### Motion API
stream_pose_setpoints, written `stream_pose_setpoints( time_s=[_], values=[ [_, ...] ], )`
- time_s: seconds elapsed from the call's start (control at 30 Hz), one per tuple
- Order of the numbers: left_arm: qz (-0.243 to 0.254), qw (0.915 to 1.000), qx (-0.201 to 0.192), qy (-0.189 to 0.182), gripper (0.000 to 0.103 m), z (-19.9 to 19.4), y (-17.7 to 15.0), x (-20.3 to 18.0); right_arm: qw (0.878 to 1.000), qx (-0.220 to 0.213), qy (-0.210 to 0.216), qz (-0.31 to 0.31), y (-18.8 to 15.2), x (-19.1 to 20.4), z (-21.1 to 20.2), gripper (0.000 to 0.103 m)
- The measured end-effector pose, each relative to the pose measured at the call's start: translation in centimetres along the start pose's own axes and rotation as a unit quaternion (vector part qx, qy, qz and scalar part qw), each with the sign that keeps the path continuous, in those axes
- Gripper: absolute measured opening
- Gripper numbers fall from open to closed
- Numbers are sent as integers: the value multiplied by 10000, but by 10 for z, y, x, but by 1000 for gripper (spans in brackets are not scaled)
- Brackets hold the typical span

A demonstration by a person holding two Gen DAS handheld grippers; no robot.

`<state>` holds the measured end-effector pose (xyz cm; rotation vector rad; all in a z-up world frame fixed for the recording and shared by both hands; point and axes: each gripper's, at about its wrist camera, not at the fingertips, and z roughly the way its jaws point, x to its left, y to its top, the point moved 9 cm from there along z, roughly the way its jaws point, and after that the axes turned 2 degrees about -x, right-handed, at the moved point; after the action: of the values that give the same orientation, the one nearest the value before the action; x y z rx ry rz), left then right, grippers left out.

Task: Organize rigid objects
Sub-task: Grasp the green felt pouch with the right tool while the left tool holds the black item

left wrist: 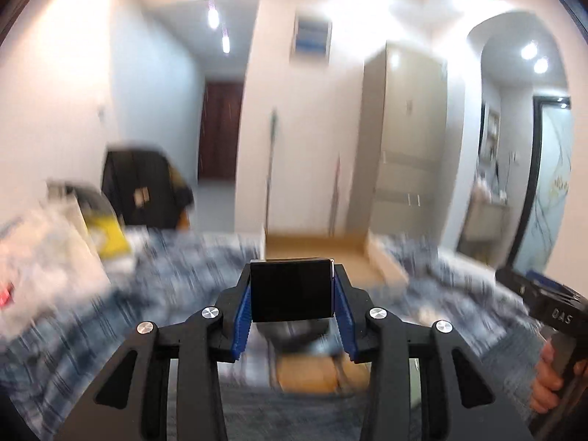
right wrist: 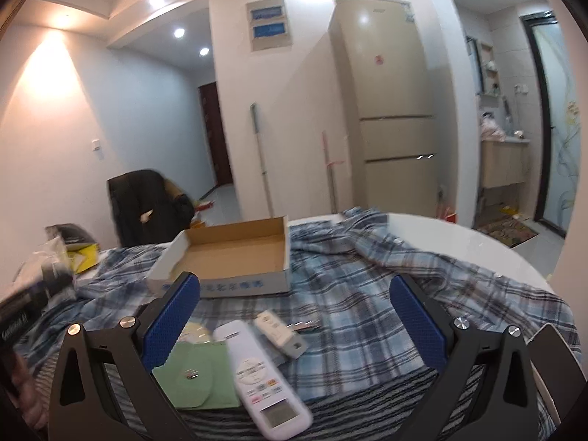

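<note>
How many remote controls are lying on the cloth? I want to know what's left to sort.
2. A large white remote lies nearest, between the open right gripper fingers; a smaller white remote lies just behind it. Others may be hidden behind the gripper.

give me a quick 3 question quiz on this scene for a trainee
1. True or false: the left gripper is shut on a black box.
2. The cardboard box on the plaid cloth looks: A) full B) empty C) lidded
3. Fill in: between the right gripper fingers, the large white item on the cloth is a ____.

Key: 1 true; 2 B; 3 remote control
</note>
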<state>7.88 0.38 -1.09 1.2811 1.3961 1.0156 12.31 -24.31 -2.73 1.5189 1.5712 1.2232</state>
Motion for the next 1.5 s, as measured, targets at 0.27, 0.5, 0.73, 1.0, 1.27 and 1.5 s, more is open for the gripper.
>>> stream_pose_setpoints(
  time_s=[0.27, 0.5, 0.73, 1.0, 1.27, 1.5],
  values=[
    [148, 9998, -154, -22, 42, 1, -12, 0, 9934, 997, 528, -202, -29, 46, 20, 103],
    [35, 10000, 43, 65, 42, 8, -21, 7, 9733, 1945, 1155, -389, -75, 84, 53, 103],
    [137, 9999, -30, 74, 42, 3, -21, 0, 9651, 2298, 1156, -492, -97, 91, 65, 100],
    [28, 9999, 23, 118, 42, 4, -22, 5, 9658, 2249, 907, -917, -103, 96, 69, 95],
    [40, 9999, 7, 122, 42, 3, -21, 3, 9694, 2045, 1206, -620, -94, 95, 60, 77],
    [72, 9999, -24, 138, 42, 2, -20, 2, 9708, 1966, 1371, -140, -87, 85, 57, 81]
  ],
)
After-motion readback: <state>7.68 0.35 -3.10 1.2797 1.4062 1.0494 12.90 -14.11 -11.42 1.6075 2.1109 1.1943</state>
